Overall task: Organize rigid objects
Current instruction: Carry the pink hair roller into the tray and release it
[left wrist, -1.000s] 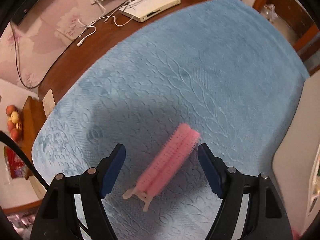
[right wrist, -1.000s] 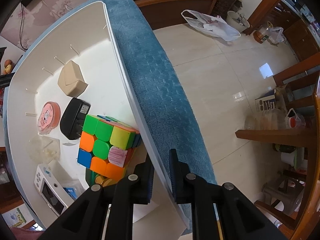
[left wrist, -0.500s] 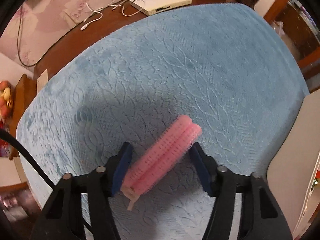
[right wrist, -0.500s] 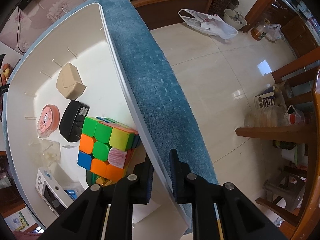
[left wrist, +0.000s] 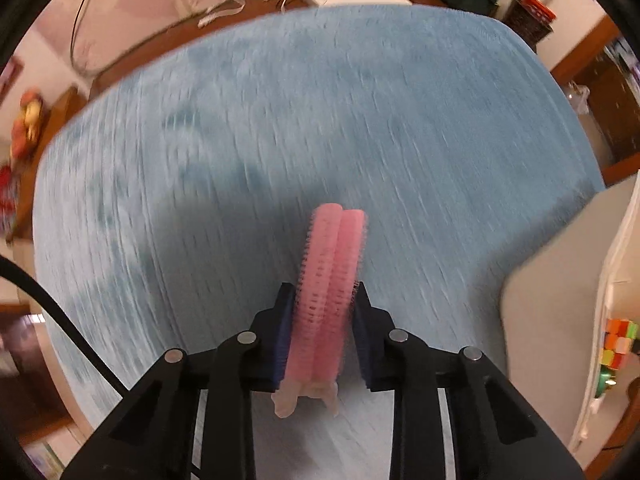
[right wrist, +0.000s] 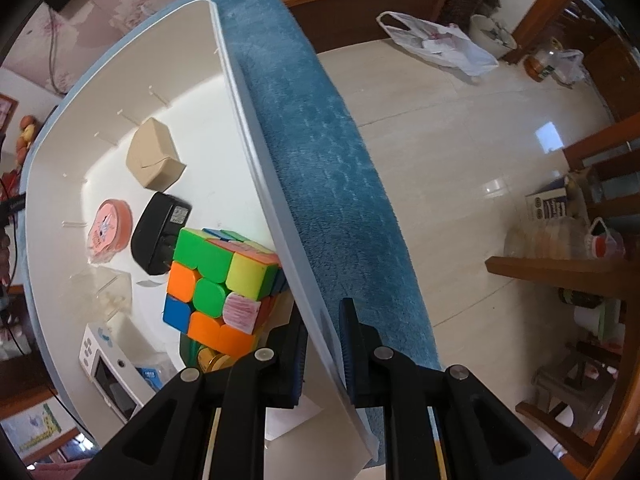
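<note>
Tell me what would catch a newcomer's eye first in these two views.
Probably the pink hair roller, clamped between the left tongs, whose jaws have just closed on it, above the blue mat. Next, the bright puzzle cube in the white bin, beside a black charger and a tan box. The right tongs pinch that bin's wall near the cube.
</note>
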### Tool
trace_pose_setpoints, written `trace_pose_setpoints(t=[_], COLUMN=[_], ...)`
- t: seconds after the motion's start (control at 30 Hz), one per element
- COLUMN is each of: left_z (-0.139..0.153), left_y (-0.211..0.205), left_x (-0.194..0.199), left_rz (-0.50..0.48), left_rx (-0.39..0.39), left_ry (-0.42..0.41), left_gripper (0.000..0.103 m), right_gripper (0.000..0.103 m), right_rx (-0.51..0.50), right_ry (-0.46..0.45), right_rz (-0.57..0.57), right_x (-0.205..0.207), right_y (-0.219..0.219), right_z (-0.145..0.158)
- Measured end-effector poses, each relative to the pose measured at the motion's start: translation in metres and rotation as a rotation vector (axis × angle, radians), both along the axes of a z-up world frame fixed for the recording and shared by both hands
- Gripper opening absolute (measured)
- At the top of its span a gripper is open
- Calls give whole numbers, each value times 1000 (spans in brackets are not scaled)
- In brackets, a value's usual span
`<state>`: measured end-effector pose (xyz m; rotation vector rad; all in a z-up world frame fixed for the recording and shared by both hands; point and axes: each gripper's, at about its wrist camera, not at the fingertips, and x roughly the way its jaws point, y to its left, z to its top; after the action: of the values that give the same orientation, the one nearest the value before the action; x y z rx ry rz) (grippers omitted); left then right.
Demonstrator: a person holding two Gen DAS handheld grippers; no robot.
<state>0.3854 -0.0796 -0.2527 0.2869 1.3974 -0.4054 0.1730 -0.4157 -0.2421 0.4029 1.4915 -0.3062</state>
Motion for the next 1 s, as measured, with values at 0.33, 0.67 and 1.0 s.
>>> trace_pose_setpoints(t=[0.33,0.67,1.0], left_z=[43,105,125], left_y=[15,0,-71], left_x=[-111,-164,-211], left_rz=[256,405,377], left_rx=[-133,-126,-259], left_ry=[21,-95,-105], left_gripper=[29,29,30], right_gripper=[16,16,20], right_rx=[107,160,207], right_ry=[2,-14,-57], right_rz=[113,245,328], right_x=[-1,-8,-23], right_y=[-8,-7,-6], right_z=[-7,1,20])
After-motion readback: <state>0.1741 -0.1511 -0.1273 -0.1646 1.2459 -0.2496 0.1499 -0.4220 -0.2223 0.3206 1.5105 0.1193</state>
